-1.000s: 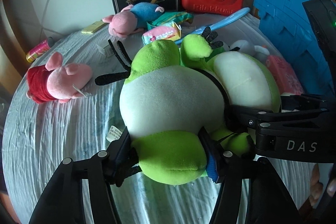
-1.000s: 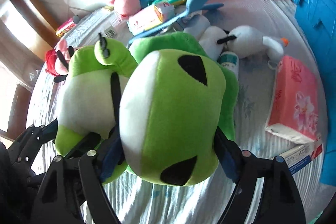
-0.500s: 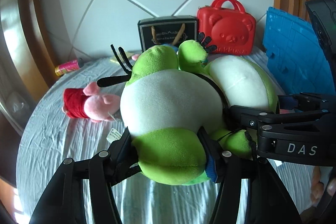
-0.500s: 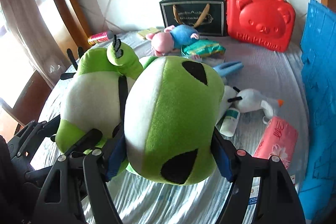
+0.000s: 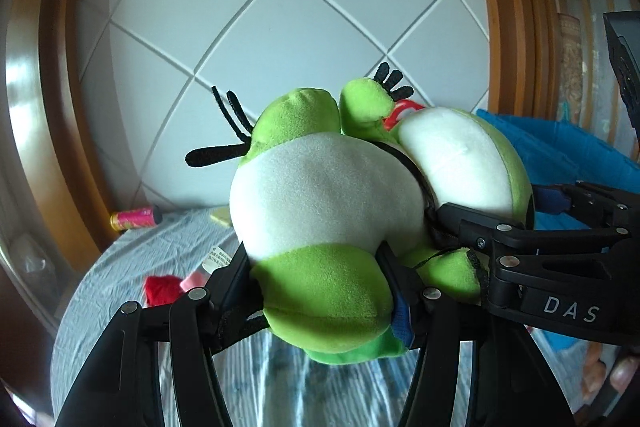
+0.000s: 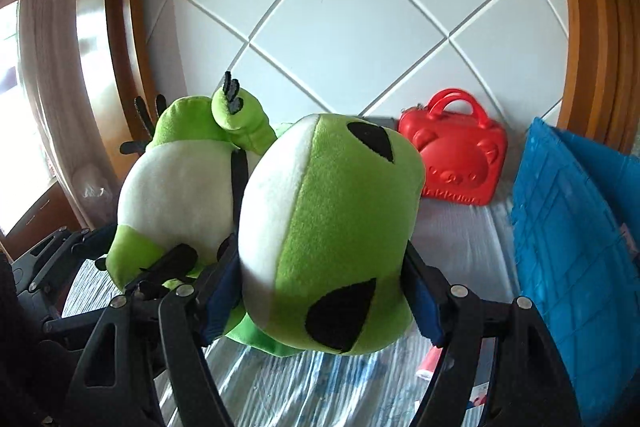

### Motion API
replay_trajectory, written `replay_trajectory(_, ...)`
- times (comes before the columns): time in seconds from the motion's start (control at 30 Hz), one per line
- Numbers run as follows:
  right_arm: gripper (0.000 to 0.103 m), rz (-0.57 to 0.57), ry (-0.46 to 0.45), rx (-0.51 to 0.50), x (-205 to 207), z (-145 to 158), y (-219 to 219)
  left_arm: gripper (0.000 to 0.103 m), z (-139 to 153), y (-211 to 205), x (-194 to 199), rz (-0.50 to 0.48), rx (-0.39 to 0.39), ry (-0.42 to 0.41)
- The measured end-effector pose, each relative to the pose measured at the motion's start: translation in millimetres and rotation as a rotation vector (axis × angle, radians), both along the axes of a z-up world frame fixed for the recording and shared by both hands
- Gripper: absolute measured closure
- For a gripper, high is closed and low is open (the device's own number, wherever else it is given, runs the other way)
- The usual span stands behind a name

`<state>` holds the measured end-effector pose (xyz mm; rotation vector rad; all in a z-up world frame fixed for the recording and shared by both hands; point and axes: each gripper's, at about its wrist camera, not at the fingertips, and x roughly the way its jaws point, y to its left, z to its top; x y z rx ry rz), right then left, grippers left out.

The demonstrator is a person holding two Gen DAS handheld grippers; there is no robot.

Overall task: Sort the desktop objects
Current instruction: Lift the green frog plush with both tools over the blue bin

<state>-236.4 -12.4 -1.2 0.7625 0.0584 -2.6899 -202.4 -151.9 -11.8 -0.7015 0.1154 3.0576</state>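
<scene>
Above the table [image 5: 120, 267], both hand-held grippers [image 5: 320, 291] [image 6: 324, 291] clamp the frog plush [image 6: 328, 227], probably hiding most clutter.

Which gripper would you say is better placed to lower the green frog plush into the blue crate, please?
Right, probably. The right gripper grips the frog plush's head, and the blue crate stands on its side. The left gripper holds the legs, farther from it.

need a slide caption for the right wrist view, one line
Right gripper clamps the head of a green frog plush, left gripper its body, above the table; red bear case behind.
</scene>
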Motion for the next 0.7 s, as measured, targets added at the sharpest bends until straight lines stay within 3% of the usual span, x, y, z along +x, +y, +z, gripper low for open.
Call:
replay_trajectory(0.23,0.03,-0.118,0.135,-0.016,12,65,81,0.045,62,73,-6,-0.104,-0.02,0.125)
replay_trajectory(0.47,0.03,-0.225,0.23,-0.006,14,112,211,0.044,112,197,-19,-0.224,-0.01,0.211)
replay_trajectory(0.7,0.03,-0.334,0.284,0.032,42,157,345,0.043,142,333,-19,-0.327,0.01,0.231)
